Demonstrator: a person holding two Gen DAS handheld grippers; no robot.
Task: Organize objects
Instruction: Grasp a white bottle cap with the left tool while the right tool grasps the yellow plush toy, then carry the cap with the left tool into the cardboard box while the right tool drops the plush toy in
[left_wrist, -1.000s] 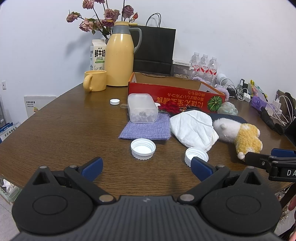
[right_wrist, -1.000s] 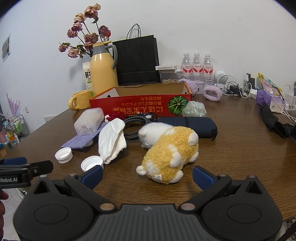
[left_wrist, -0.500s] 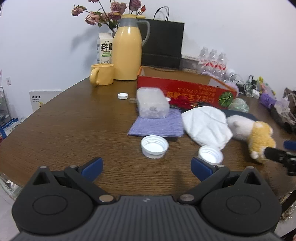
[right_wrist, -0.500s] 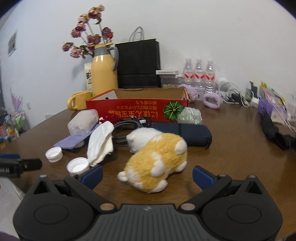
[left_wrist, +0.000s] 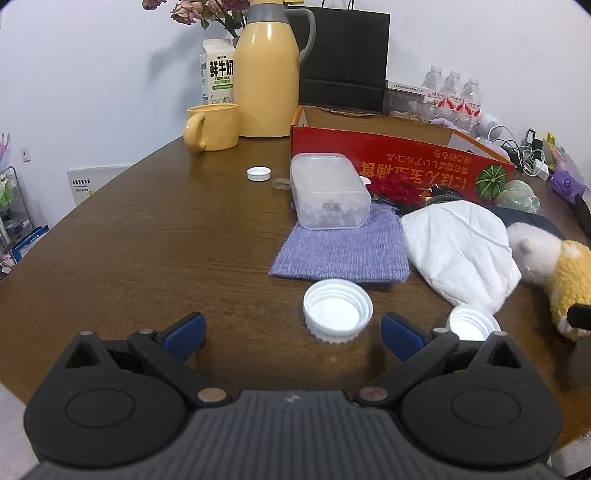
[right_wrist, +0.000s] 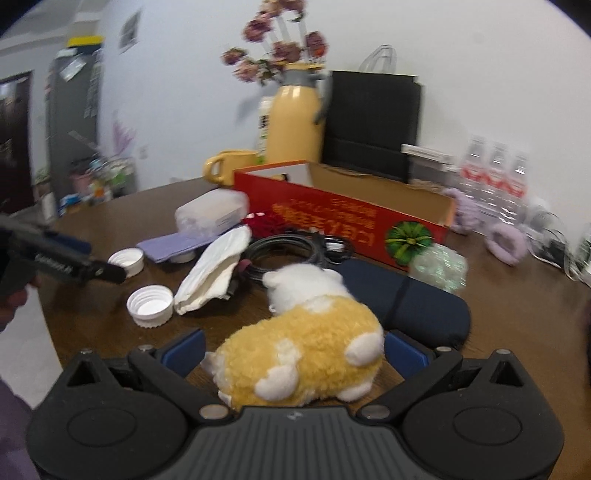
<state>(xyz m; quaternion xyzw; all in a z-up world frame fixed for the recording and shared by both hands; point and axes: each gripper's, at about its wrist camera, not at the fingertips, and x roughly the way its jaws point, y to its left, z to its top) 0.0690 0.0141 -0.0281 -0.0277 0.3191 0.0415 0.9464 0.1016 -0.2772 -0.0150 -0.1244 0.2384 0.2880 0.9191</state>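
A yellow and white plush toy (right_wrist: 306, 347) lies on the brown table, between the open fingers of my right gripper (right_wrist: 293, 349); I cannot tell if the pads touch it. The same plush toy (left_wrist: 557, 266) shows at the right edge of the left wrist view. My left gripper (left_wrist: 293, 330) is open just above the table, with a white bottle cap (left_wrist: 337, 310) slightly ahead of its fingertips. A second white cap (left_wrist: 472, 324) lies beside its right finger. A red cardboard box (left_wrist: 399, 158) stands open behind.
A clear plastic container (left_wrist: 327, 190) rests on a purple cloth (left_wrist: 343, 249), beside a white crumpled cloth (left_wrist: 460, 249). A dark blue pouch (right_wrist: 413, 306) and black cable (right_wrist: 288, 251) lie near the plush. A yellow jug (left_wrist: 267, 70), mug (left_wrist: 212, 127) and black bag (left_wrist: 343, 55) stand at the back.
My right gripper has moved forward so the plush toy now sits between its fingers. My left gripper has advanced toward the nearer white cap. Both stayed open.
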